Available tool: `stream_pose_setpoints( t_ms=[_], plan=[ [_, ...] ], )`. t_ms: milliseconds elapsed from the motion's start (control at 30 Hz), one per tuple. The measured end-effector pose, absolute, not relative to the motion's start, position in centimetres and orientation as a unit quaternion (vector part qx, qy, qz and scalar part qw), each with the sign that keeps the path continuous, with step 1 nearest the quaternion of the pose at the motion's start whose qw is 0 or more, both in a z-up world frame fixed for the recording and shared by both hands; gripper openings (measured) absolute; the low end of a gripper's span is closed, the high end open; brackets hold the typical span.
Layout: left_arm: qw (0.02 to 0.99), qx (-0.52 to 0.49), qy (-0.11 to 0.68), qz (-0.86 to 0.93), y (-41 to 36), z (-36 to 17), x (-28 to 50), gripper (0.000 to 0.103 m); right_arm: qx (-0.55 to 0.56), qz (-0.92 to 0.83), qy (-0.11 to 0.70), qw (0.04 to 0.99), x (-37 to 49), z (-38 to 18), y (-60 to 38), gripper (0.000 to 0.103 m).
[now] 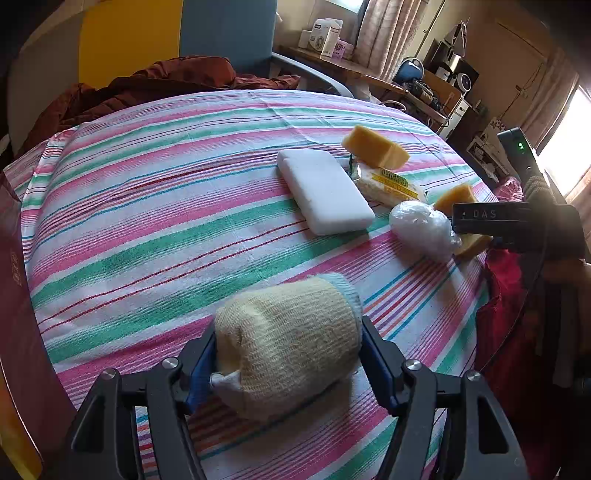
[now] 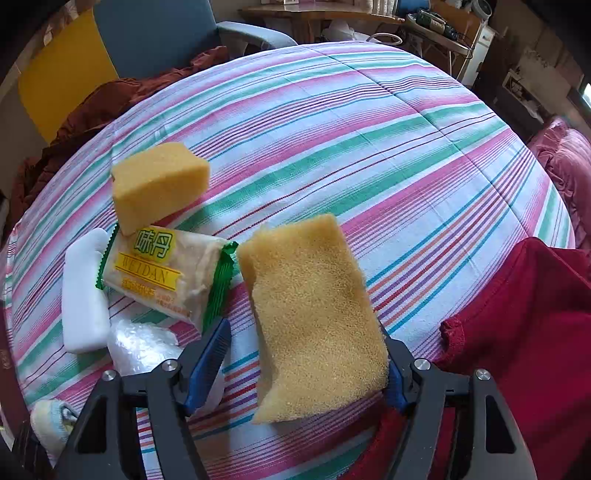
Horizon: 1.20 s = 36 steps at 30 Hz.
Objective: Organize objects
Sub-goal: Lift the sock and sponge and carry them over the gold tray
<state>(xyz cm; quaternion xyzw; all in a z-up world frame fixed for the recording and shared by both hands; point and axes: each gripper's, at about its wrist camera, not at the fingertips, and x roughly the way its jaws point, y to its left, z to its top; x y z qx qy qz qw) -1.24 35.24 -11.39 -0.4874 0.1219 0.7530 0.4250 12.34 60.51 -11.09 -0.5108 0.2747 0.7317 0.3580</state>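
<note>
My left gripper [image 1: 286,365] is shut on a rolled cream knit sock [image 1: 288,343] with a blue cuff, low over the striped cloth [image 1: 166,221]. In the right wrist view a large yellow sponge [image 2: 314,314] lies between the jaws of my right gripper [image 2: 303,365]. It leans on the right pad, and the left pad [image 2: 208,358] stands clear of it, so that gripper is open. Left of it lie a WEIDAN packet [image 2: 166,277], a thick yellow sponge block [image 2: 159,184], a white block [image 2: 83,295] and a crumpled plastic bag [image 2: 140,347].
A red garment [image 2: 517,332] covers the table's right edge beside my right gripper. A rust-brown blanket [image 1: 147,85] and a blue chair [image 1: 229,33] stand behind the table. A cluttered wooden desk [image 1: 351,70] runs along the back right.
</note>
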Motion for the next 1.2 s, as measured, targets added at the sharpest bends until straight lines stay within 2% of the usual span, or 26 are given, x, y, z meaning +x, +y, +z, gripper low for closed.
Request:
stream_pose_setpoints(
  t_ms=[167,200,233,367,767,1200],
  plan=[
    [0.427,-0.490,0.116,0.751,35.2,-11.4,-1.5,0.071,-0.517,0.722,0.276,0.368,12.8,-10.8,60.3,0.072],
    [0.427,-0.490,0.117,0.751,35.1,-11.4,-1.5,0.071,-0.515,0.722,0.275,0.372,12.9,-10.7,60.4,0.067],
    [0.426,-0.488,0.118,0.752,35.1,-11.4,-1.5,0.071,-0.507,0.724,0.276,0.377,13.2,-10.4,60.5,0.051],
    [0.423,-0.484,0.122,0.756,35.1,-11.4,-1.2,0.070,-0.496,0.732,0.275,0.378,13.4,-9.7,60.8,0.045],
    [0.392,-0.465,0.131,0.783,34.1,-10.1,-0.9,0.067,-0.382,0.821,0.188,0.380,11.6,-3.7,57.9,0.045],
    [0.336,-0.365,0.104,0.862,26.7,-1.7,-0.6,0.067,-0.312,0.889,0.130,0.310,11.0,-1.5,53.3,0.046]
  ],
)
